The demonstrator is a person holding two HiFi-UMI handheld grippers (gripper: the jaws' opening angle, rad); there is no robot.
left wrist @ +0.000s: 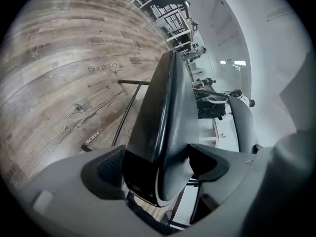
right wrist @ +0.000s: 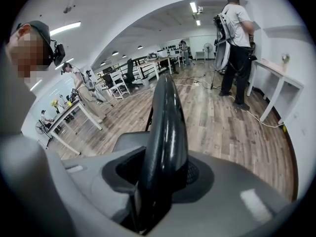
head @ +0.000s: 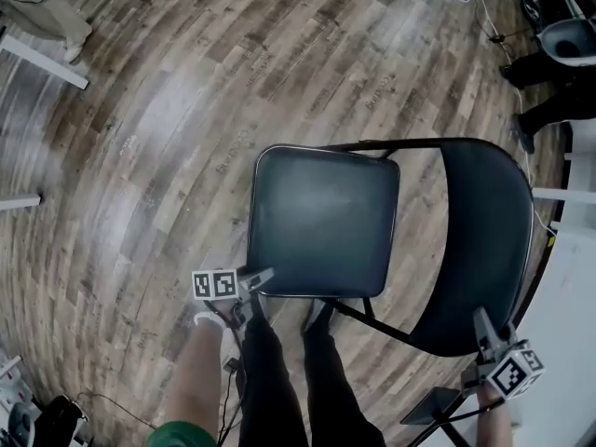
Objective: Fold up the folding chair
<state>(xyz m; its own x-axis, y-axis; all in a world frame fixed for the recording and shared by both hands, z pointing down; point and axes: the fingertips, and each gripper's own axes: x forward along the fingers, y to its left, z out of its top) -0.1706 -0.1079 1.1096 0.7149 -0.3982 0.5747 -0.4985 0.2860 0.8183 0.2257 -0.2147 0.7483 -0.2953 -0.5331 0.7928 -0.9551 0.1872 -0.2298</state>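
The black folding chair stands unfolded on the wood floor, its seat [head: 321, 222] in the middle of the head view and its curved backrest [head: 480, 240] to the right. My left gripper [head: 251, 282] sits at the seat's near left corner. In the left gripper view the thick seat edge [left wrist: 163, 107] fills the gap of the left gripper [left wrist: 158, 164], and both pads lie against it. My right gripper [head: 489, 343] is on the backrest's top rim. In the right gripper view the right gripper [right wrist: 160, 174] is closed on the backrest [right wrist: 168, 122].
My own legs [head: 279, 380] stand close to the seat's front edge. A white table [head: 568, 324] runs along the right, beside the backrest. A person [right wrist: 237, 48] stands further off by a white shelf, and desks and chairs [right wrist: 118, 83] fill the room's far side.
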